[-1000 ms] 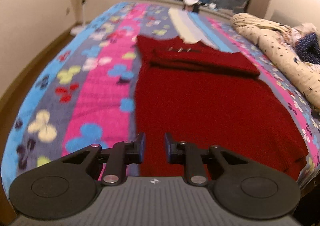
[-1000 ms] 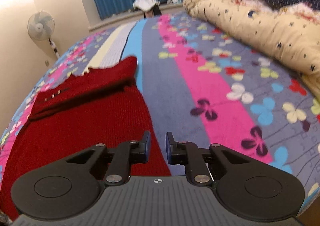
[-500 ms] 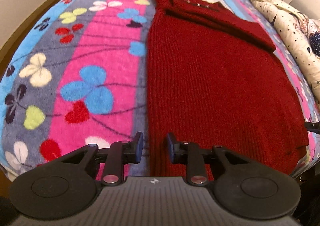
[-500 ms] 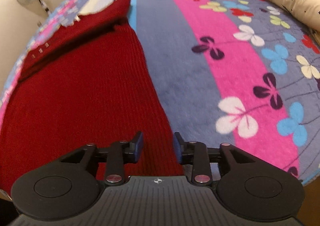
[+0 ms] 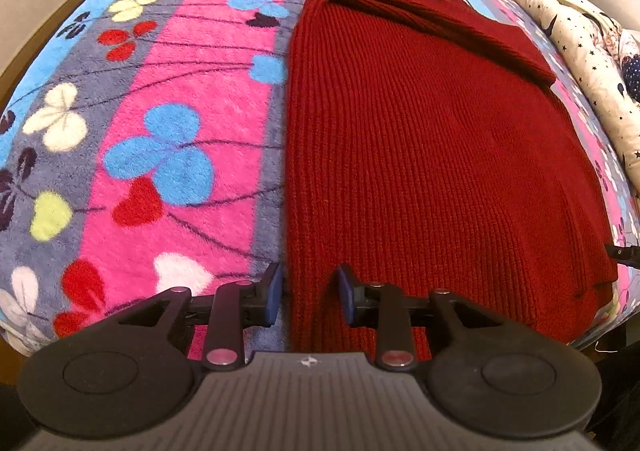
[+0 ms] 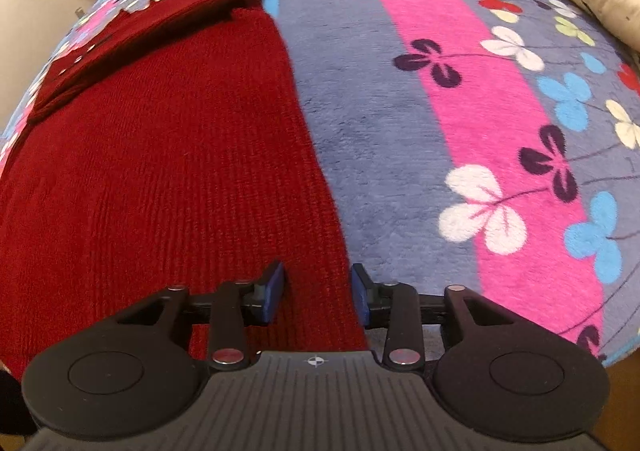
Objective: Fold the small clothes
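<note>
Red knitted sweater point(image 5: 420, 139), ribbed, sleeves folded across the chest; lies flat along the bed point(image 5: 168, 99), hem at its near edge. Soft, limp, likely fairly heavy; best pinched at the two hem corners. Left gripper point(image 5: 308, 293) opening, right gripper point(image 6: 318, 293) closing, each astride a corner, pads not pressing.

The left gripper point(image 5: 307, 297), jaws opening, straddles the red sweater's point(image 5: 420, 139) left hem edge on the floral blanket point(image 5: 160, 123).
</note>
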Tool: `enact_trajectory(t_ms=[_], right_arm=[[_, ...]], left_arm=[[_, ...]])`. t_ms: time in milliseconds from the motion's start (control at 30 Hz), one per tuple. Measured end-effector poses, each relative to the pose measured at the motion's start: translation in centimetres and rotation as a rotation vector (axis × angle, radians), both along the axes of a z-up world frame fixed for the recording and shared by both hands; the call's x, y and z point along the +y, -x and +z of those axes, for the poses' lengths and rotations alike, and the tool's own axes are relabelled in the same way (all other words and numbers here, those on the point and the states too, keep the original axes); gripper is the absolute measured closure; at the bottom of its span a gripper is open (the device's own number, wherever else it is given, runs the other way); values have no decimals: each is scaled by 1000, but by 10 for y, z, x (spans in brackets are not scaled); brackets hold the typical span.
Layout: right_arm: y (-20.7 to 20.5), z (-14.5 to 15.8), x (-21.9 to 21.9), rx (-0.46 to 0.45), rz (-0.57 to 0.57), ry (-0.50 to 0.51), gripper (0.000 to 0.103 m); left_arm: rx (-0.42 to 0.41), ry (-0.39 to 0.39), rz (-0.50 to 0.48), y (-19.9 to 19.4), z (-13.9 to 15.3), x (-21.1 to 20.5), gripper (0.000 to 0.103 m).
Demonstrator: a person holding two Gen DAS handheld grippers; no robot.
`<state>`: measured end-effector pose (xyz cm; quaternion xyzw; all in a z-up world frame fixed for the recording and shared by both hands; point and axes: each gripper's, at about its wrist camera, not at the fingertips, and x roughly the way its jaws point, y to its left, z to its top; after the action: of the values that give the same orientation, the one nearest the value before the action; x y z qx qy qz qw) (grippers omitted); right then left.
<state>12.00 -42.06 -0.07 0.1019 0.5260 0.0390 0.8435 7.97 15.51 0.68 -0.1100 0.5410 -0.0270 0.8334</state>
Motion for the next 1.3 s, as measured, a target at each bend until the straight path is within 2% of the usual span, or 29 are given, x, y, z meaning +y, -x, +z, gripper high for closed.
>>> enact_trajectory(t_ms=[67, 100, 167, 267, 333, 400, 533, 567, 667, 733, 1300], right_arm=[[1, 2, 4, -16, 32, 2, 88], [2, 4, 5, -25, 38, 6, 89], [4, 10, 1, -57, 24, -30, 91], [9, 30, -15, -173, -21, -181, 93], [12, 36, -23, -215, -49, -226, 93], [9, 33, -25, -189, -64, -191, 93], [1, 6, -16, -24, -45, -67, 92], [0, 4, -14, -12, -48, -58, 92], [-1, 2, -17, -2, -65, -69, 87], [-1, 0, -16, 11, -71, -53, 80], [0, -2, -4, 10, -21, -4, 77]], left_arm=[[0, -1, -1, 0, 0, 0, 70], [0, -2, -5, -1, 0, -1, 71], [-15, -5, -21, 0, 2, -2, 90], [-111, -46, -50, 7, 18, -8, 92], [-171, -35, -45, 11, 28, -7, 92], [-172, -10, -24, 12, 28, -4, 92], [-59, -8, -6, 7, 12, -1, 91], [-36, -17, -6, 6, 8, -1, 90], [-28, -14, -9, 6, 6, 1, 88], [-19, -10, -7, 6, 5, 1, 85], [-14, -17, -13, 3, 3, 0, 82]])
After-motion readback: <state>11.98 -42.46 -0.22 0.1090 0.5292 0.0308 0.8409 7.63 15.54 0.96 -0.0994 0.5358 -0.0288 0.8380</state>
